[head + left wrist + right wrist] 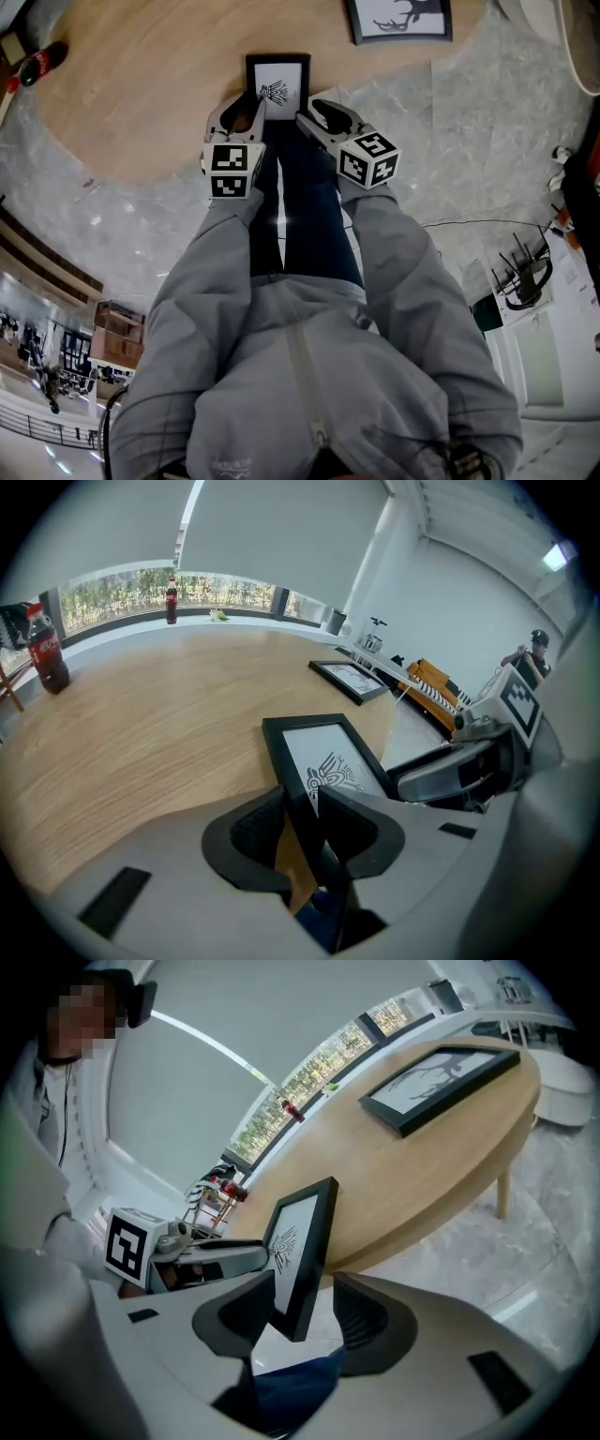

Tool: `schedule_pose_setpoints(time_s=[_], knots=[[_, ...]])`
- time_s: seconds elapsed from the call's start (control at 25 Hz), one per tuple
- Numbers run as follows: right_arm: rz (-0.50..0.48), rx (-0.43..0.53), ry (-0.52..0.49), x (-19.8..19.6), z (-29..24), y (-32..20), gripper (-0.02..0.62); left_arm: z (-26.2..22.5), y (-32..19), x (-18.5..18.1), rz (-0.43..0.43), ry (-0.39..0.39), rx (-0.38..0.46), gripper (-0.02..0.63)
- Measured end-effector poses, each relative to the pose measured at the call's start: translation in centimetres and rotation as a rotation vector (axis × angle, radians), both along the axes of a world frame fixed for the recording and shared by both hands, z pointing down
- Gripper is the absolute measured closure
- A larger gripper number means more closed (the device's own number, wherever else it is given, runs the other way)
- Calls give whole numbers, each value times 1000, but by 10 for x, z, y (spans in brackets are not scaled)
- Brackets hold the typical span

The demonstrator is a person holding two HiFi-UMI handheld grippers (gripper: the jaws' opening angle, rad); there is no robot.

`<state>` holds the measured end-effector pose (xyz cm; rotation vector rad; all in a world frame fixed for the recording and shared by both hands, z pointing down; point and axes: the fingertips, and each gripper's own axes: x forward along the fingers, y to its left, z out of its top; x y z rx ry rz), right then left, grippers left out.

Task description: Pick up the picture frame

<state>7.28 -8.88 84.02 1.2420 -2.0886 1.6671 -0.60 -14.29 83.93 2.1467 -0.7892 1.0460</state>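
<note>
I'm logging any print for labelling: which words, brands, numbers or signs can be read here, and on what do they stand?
No text here reads clearly.
Cola bottle: red label, print too blurred to read.
Picture frame: a drawing only, no words.
Marker cube: black-and-white square patterns, no letters or numbers.
Jacket logo: too small to read.

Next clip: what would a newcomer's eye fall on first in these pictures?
The small black picture frame at the near rim of the round wooden table draws the eye, with both tongs at it. The left tongs clamp its edge, while the right tongs stand open around a corner without pressing. A larger framed print lies farther across the table.
</note>
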Motion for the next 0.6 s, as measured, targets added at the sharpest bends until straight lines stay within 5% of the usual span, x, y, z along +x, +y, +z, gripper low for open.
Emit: schedule_pose_setpoints(time_s=[0.6], knots=[[226, -124, -261, 14, 18, -1, 397, -1, 30, 48, 146, 47, -31, 485]])
